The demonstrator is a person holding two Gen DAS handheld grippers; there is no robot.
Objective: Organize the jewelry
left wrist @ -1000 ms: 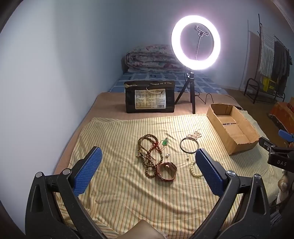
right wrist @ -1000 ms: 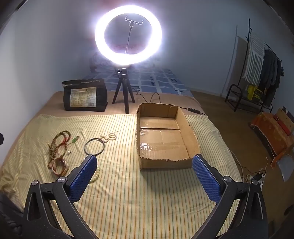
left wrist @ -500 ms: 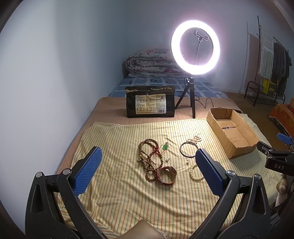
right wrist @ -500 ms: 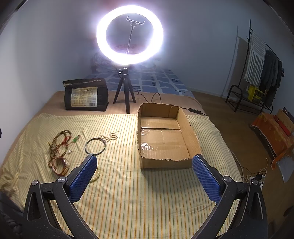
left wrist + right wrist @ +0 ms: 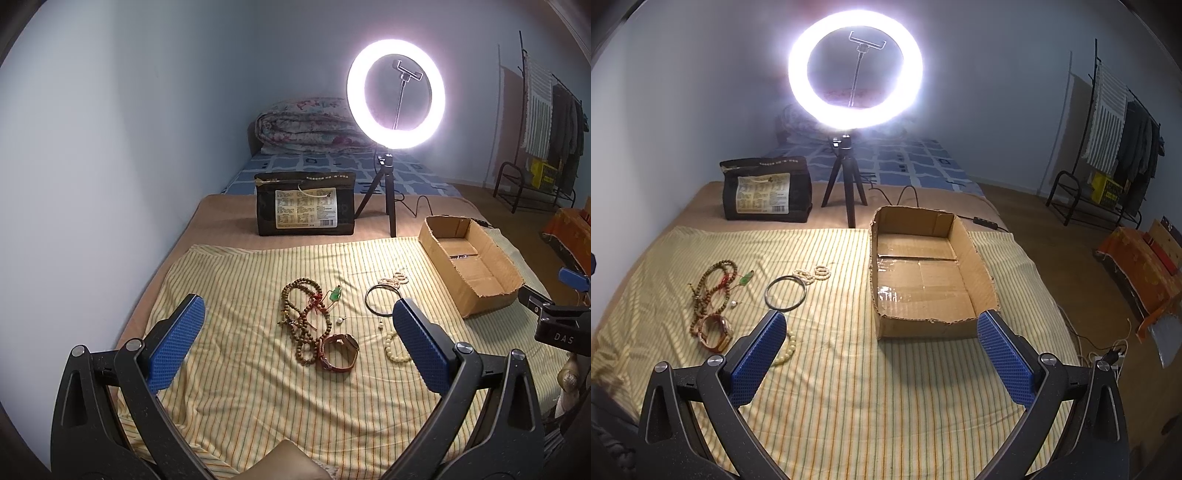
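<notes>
The left gripper point(image 5: 295, 336) hangs above the striped yellow cloth point(image 5: 258, 398) with its blue pads spread wide and nothing between them. Just ahead, between the pads, lies a brown leather watch point(image 5: 339, 351), touching a tangled wooden bead necklace point(image 5: 303, 317) beyond it. Beside the right pad sits a cream bead bracelet point(image 5: 393, 349), partly hidden by it. Farther on lie a green pendant point(image 5: 334, 294), a dark bangle point(image 5: 382, 301) and small pearl loops point(image 5: 397, 278).

The right gripper point(image 5: 881, 356) is likewise spread and empty. The cream bracelet point(image 5: 786, 349) lies at its left pad; the open cardboard box point(image 5: 982, 266) stands straight ahead. Behind stand a black bag point(image 5: 766, 190) and a ring light point(image 5: 855, 70).
</notes>
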